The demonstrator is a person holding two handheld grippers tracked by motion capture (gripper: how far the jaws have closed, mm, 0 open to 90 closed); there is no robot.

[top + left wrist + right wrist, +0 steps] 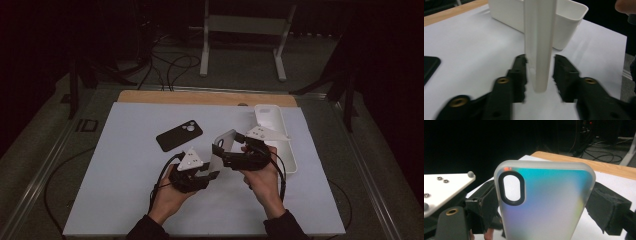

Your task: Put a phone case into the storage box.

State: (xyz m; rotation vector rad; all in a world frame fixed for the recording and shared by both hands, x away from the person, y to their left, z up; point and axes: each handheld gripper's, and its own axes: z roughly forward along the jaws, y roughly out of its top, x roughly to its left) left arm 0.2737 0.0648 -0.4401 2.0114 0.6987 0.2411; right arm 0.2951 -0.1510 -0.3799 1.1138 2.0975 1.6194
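Observation:
A frosted translucent phone case (226, 139) with a black-ringed camera cutout is held up above the white table top. My right gripper (220, 151) is shut on it across its width; in the right gripper view the case (544, 202) stands upright between the padded fingers (605, 210). My left gripper (210, 173) sits just below and left of it. In the left gripper view the case (539, 47) is seen edge-on between that gripper's (540, 75) black jaws, with a gap on the right side, so it is open.
A black phone or case (179, 135) lies flat on the white mat (125, 180), left of the hands. A long white tray (289, 152) stands at the right, behind the right hand. A wooden table edge (200, 97) runs along the back.

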